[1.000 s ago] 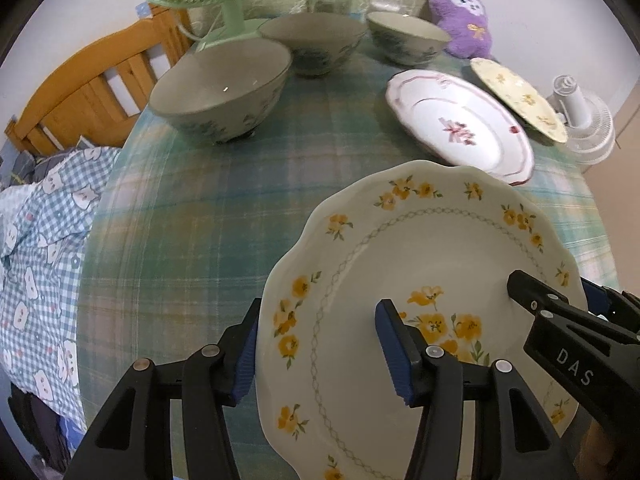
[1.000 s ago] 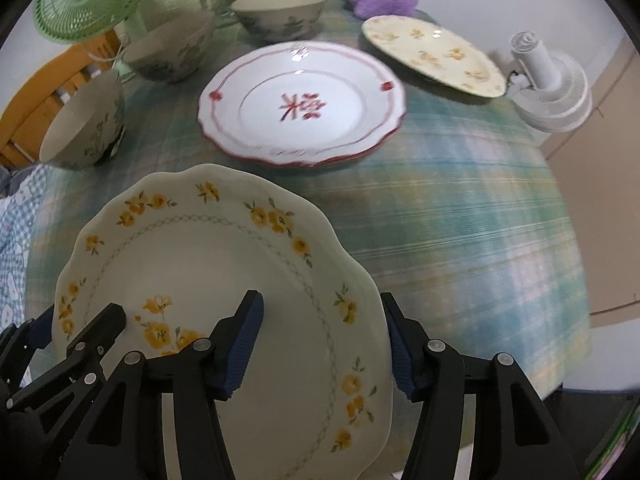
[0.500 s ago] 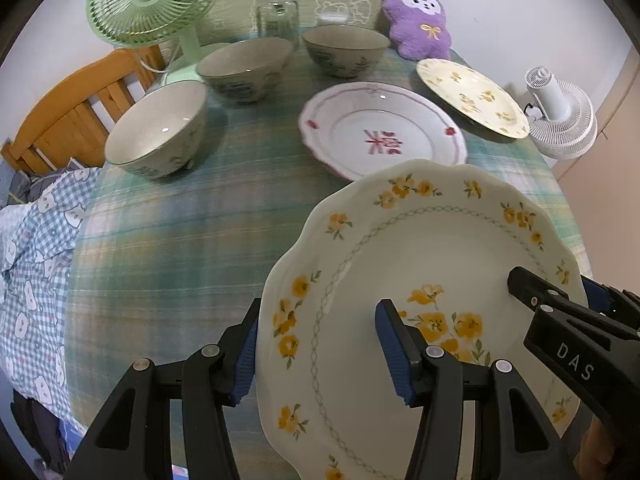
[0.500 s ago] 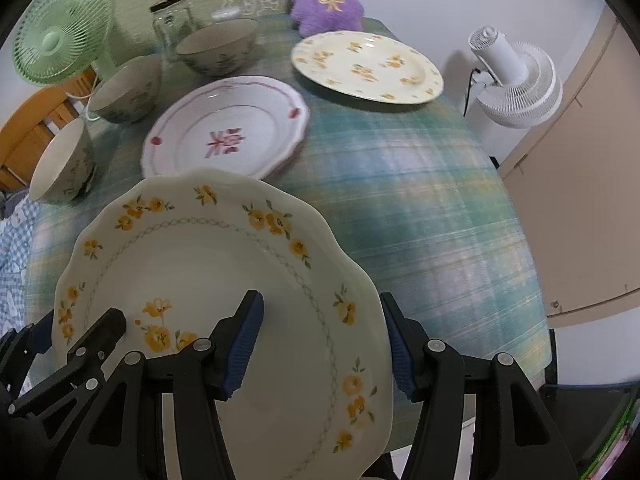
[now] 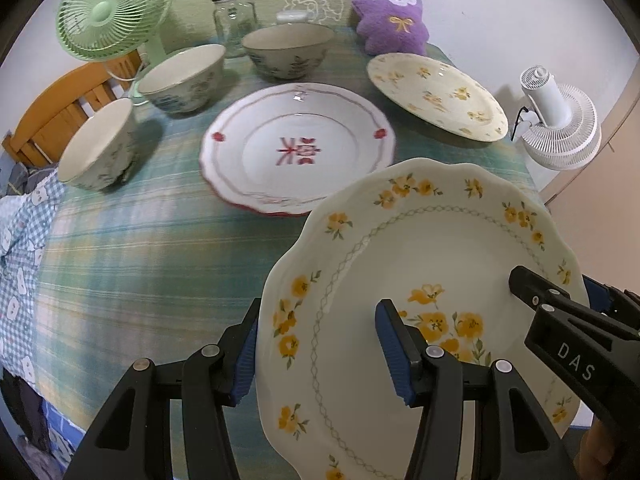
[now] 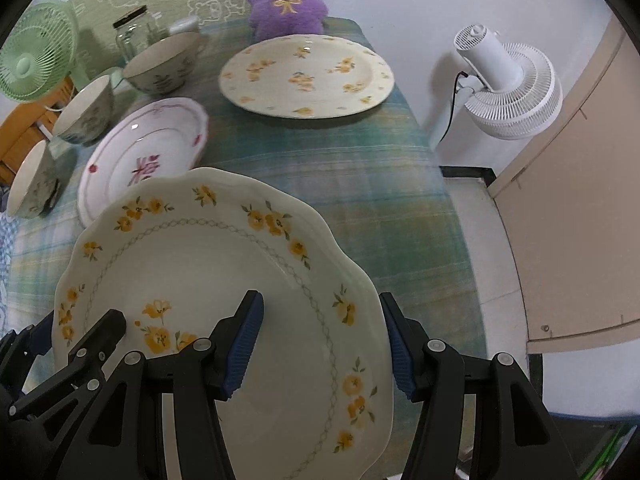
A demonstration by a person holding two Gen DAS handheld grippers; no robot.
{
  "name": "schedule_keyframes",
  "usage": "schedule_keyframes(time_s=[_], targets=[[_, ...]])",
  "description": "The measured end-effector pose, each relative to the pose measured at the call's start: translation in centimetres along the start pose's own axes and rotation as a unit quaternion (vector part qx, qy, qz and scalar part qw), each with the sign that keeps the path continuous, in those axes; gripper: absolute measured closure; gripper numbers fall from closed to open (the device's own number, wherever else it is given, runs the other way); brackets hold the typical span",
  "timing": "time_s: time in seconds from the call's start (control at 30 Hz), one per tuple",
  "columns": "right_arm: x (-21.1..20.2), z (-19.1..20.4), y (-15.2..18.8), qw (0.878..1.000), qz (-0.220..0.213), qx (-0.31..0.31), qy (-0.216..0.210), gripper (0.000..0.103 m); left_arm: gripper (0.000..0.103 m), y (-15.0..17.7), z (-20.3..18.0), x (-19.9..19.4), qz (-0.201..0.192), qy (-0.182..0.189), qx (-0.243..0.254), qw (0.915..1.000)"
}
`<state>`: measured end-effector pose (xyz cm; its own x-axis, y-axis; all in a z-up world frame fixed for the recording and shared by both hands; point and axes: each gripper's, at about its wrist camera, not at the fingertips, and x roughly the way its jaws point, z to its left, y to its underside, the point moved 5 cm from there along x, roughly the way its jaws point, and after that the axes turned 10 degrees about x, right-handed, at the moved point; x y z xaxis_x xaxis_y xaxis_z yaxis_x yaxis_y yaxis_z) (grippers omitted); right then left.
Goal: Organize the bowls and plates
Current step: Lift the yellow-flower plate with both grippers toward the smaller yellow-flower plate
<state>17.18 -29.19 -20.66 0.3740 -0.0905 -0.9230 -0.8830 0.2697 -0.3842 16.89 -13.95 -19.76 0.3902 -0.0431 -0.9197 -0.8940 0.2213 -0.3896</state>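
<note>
Yellow-flower plate (image 5: pixel 420 248) carried rightward, clamped by both tools.

In the left wrist view we see a scalloped plate (image 5: pixel 432 264) filling the lower right of the frame, above the table (image 5: pixel 132 256). The left gripper (image 5: pixel 316 348) straddles its left rim at the bottom of the frame, and the right gripper (image 5: pixel 560 308) straddles its right rim at the lower right edge. Behind the scalloped plate, at centre frame, lies a second plate (image 5: pixel 298 148) on the table, and a third plate (image 5: pixel 436 98) sits at upper right. We count 3 bowls in a line from centre left to upper centre: 1 (image 5: pixel 98 148), then another (image 5: pixel 182 78), then the last (image 5: pixel 288 54). Behind them, along the top of the frame, stand a fan (image 5: pixel 114 16) at upper left, a jar (image 5: pixel 234 18) and a plush toy (image 5: pixel 390 12). A second fan (image 5: pixel 560 124) stands off the table at the right edge.
</note>
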Motion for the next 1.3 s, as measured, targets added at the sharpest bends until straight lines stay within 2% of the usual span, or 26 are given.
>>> schedule_keyframes(time_s=[0.43, 0.67, 0.73, 0.77, 0.83, 1.03, 1.1, 1.3], targets=[[4.4, -3.8, -1.2, 1.0, 0.027, -0.005, -0.003, 0.042, 0.048, -0.9, -3.7, 4.1, 0.02, -0.004, -0.012, 0.9997], [4.9, -3.9, -0.9, 0.999, 0.042, -0.013, -0.019, 0.04, 0.048, -0.9, -3.7, 4.3, 0.026, -0.007, -0.026, 0.9993], [4.1, -3.7, -1.2, 0.999, 0.026, -0.03, -0.008, 0.04, 0.045, -1.0, -3.7, 4.0, 0.03, -0.011, -0.028, 0.9991], [3.6, -3.5, -1.5, 0.999, 0.017, -0.038, -0.008, 0.04, 0.045, -1.3, -3.7, 3.6, 0.025, -0.018, -0.026, 0.9992], [2.4, -3.1, -2.1, 0.999, 0.002, -0.049, -0.016, 0.039, 0.036, -2.0, -3.9, 2.7, 0.015, -0.025, -0.022, 0.9993], [-0.4, -2.8, -4.4, 0.998, -0.015, -0.059, -0.026, 0.034, 0.023, -4.5, -3.4, -0.3, -0.017, -0.031, -0.023, 0.9991], [-1.1, -2.9, -5.3, 0.998, -0.014, -0.052, -0.045, 0.033, 0.022, -5.3, -3.0, -0.9, -0.024, -0.032, -0.033, 0.9987], [-2.1, -2.7, -8.4, 0.997, -0.034, -0.037, -0.065, 0.03, 0.021, -8.2, -2.6, -1.9, -0.048, -0.044, -0.035, 0.9973]])
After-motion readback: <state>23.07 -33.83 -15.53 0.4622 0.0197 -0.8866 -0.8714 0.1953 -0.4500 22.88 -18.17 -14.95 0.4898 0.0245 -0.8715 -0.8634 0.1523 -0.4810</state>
